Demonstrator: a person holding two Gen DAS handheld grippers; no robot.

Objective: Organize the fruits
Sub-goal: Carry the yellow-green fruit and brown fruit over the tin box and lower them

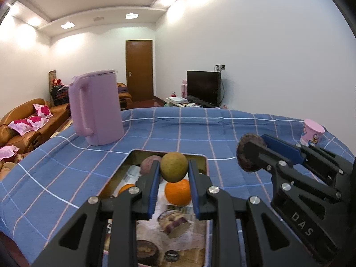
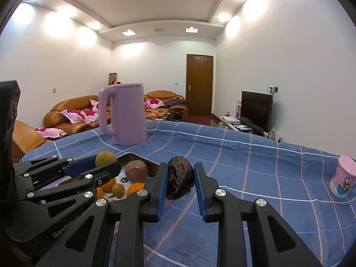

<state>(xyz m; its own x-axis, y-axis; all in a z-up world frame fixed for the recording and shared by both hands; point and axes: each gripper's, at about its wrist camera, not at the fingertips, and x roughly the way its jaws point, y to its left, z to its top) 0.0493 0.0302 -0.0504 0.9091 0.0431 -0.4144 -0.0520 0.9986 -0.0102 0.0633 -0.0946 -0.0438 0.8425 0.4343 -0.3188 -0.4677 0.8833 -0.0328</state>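
Left tongs (image 1: 174,173) pinching green-brown fruit (image 1: 174,166) above tin (image 1: 205,163); right tongs (image 2: 180,179) pinching dark wrinkled fruit (image 2: 180,178), right of tin.

my left gripper (image 1: 174,171) points slightly down, its blue-padded fingers (image 1: 155,189) clamped on a greenish-brown round fruit (image 1: 174,166) held off the surface. my right gripper (image 2: 180,178) sits just beside it on the right, tilted down about the same, jaws pressed on a dark wrinkled purple fruit (image 2: 180,178), also lifted. the two grippers are side by side, close, not touching.
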